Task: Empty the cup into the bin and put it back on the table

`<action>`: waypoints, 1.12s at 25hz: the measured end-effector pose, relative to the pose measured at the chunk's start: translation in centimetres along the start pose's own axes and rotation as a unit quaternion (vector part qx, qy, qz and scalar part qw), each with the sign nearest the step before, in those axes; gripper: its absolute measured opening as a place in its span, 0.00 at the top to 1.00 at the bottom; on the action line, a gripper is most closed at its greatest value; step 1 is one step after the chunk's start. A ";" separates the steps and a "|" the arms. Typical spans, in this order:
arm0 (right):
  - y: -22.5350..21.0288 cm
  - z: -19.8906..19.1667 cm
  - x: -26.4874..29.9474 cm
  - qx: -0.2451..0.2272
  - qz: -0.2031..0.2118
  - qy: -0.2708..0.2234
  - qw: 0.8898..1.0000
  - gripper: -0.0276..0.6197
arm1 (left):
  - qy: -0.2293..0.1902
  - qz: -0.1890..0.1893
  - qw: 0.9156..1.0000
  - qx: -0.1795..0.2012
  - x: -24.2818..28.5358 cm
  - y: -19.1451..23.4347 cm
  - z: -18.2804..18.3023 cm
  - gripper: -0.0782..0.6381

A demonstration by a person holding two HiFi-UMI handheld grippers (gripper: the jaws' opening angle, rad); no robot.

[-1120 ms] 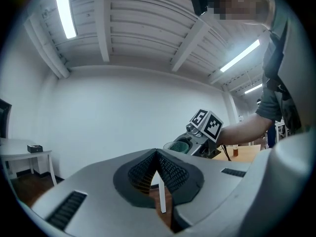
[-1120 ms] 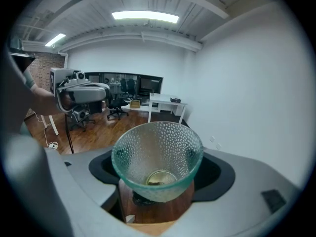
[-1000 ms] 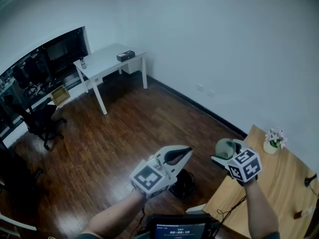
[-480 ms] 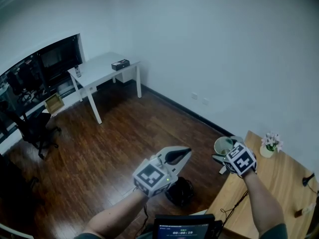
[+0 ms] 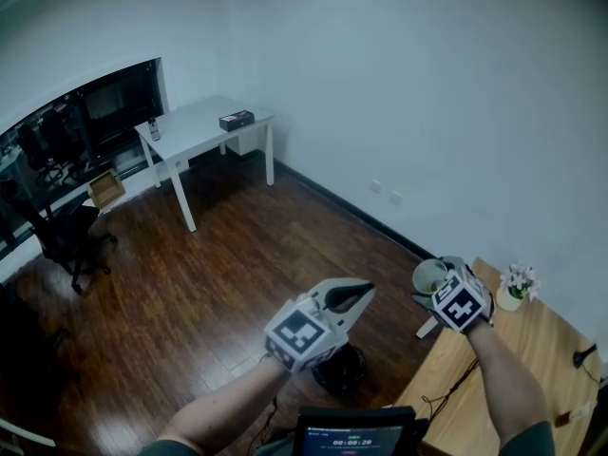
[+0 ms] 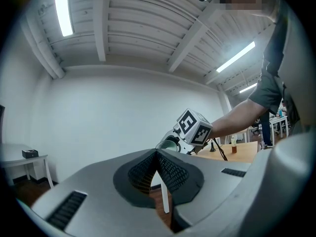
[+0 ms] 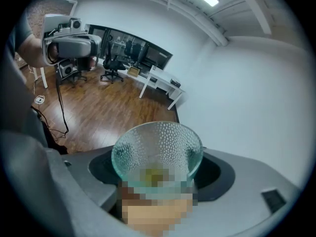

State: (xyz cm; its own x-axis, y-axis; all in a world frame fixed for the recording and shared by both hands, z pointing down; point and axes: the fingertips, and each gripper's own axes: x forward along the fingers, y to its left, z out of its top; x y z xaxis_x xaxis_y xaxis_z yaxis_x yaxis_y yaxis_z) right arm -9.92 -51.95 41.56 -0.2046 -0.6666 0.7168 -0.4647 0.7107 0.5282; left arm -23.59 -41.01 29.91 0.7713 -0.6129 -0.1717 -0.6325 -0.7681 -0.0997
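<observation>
The walls [image 5: 399, 74] are white and the floor [image 5: 209, 274] is dark brown wood. A white desk [image 5: 204, 122] stands by the big dark windows [image 5: 104, 103], with a black chair [image 5: 66, 240] near. Long lights [image 6: 61, 9] shine on the ceiling [image 6: 138, 28].

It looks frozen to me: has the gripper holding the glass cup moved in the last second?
Yes. Against the flower pot, the right gripper and its cup have shifted up the head view, toward the table's far corner.
</observation>
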 end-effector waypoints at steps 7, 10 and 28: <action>-1.5 0.5 -0.7 -0.041 -0.023 0.016 0.999 0.34 | -0.026 -0.010 1.000 0.010 0.7 0.1 0.5 0.90; -2.1 0.5 -0.8 -0.043 -0.026 0.022 0.998 0.34 | -0.044 -0.017 0.998 0.029 1.0 -0.2 0.9 0.90; -3.6 0.4 -1.9 -0.123 -0.063 0.064 0.988 0.34 | -0.109 0.033 0.990 0.085 0.9 0.4 2.3 0.90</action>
State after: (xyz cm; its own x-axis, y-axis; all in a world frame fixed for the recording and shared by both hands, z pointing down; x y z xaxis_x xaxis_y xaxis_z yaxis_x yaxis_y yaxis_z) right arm -8.25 -53.34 38.11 -0.0404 -0.7308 0.6814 -0.2530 0.6672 0.7006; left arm -23.28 -41.44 27.49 0.7058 -0.5920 -0.3891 -0.6984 -0.6735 -0.2422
